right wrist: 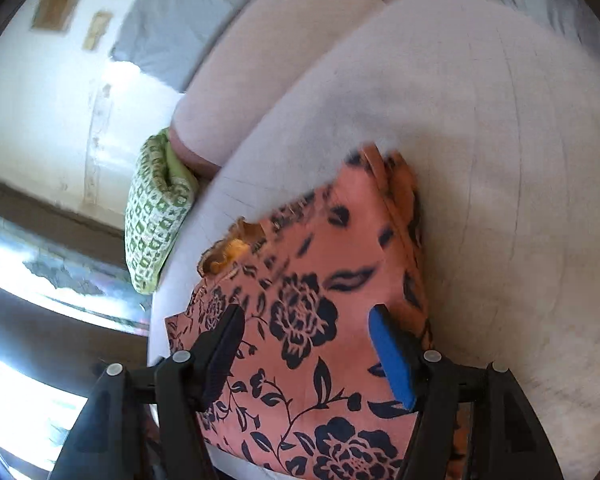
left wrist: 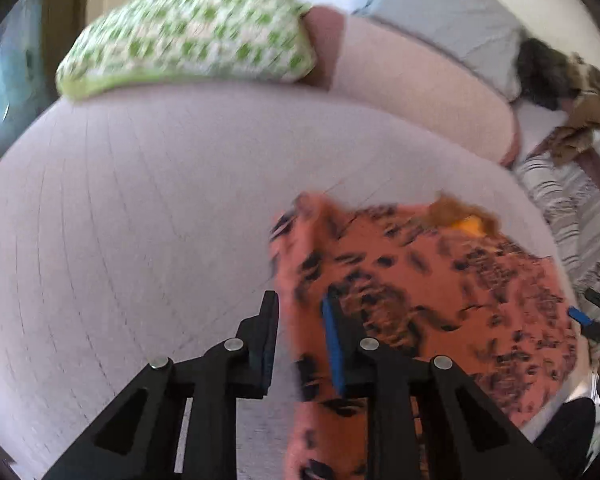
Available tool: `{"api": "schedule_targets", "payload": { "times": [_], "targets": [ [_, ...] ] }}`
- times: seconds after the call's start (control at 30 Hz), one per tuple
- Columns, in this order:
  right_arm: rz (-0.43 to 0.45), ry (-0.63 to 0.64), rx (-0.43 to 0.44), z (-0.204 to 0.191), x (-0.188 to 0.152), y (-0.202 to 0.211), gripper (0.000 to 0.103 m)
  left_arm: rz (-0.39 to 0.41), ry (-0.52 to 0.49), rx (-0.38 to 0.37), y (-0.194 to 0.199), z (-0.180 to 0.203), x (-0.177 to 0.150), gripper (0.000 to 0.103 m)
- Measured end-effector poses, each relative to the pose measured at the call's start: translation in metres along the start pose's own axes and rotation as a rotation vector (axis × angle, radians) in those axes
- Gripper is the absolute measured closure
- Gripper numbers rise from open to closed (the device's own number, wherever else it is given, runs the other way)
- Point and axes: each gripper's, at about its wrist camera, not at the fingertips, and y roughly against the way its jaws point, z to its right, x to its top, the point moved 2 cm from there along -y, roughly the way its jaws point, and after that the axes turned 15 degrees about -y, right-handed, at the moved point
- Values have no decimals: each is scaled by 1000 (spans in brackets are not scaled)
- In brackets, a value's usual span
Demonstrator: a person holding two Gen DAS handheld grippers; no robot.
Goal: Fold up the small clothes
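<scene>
Left claw point(left wrist: 300, 344) part-open straddling floral garment point(left wrist: 440, 280) edge, right claw point(right wrist: 312, 356) wide, empty; closing risks bunching fold.

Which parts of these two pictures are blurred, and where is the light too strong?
Left wrist view: motion blur smears the green checked pillow and the floral garment; the fisheye bends the sofa seat. Right wrist view: the floral print is sharper near the gripper, the far cushions are blurred, and the bright window area at lower left is overexposed.

We see a pale bed point(left wrist: 140, 200) filling mid-frame, a floral garment point(left wrist: 420, 280) lower right, a green pillow point(left wrist: 188, 36) upper left.
</scene>
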Motion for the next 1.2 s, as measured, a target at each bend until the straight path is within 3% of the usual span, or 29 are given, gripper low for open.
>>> {"api": "schedule_targets", "payload": {
  "times": [0.1,0.17,0.2,0.3,0.33,0.37,0.4,0.47,0.53,0.6,0.67,0.8,0.83,0.87,0.93,1.03,1.2],
  "targets": [
    [-20,48,19,-21,9,-4,34,47,-69,-44,7,25,19,78],
    [-57,64,30,-30,24,-19,32,66,-111,-83,-1,45,26,66],
    [-79,53,44,-29,33,-29,32,60,-124,-79,-8,49,27,59],
    [-131,17,27,-3,66,-63,32,-26,-89,-66,-42,52,11,58],
    [-99,-65,-11,17,77,-69,38,-75,-69,-47,-55,49,5,59],
    [-89,-212,87,38,84,-68,39,-68,-58,-46,-60,45,-1,59],
    [-66,-263,128,42,84,-60,39,-42,-62,-42,-54,45,-2,59],
    [-3,-187,86,31,72,-35,37,-51,-76,-25,-44,50,1,56],
    [-9,-109,91,22,48,-11,35,-38,-88,-17,-33,53,2,49],
    [-7,-79,15,24,15,16,33,-11,-84,-18,-19,56,-2,44],
    [0,-145,-39,39,-19,39,32,19,-60,-36,-5,62,-8,44],
    [-1,-302,8,67,-83,62,29,48,-31,-70,14,74,-30,37],
    [25,-282,14,65,-90,62,29,44,-29,-80,14,78,-34,37],
    [55,-261,-6,60,-94,62,29,36,-29,-90,15,81,-36,37],
    [26,-351,48,64,-93,52,28,19,-25,-98,17,86,-41,37],
    [6,-440,-66,74,-89,35,27,50,-33,-91,25,92,-45,37],
    [95,-446,9,67,-83,29,28,33,-53,-90,22,98,-51,37]
  ]
}}
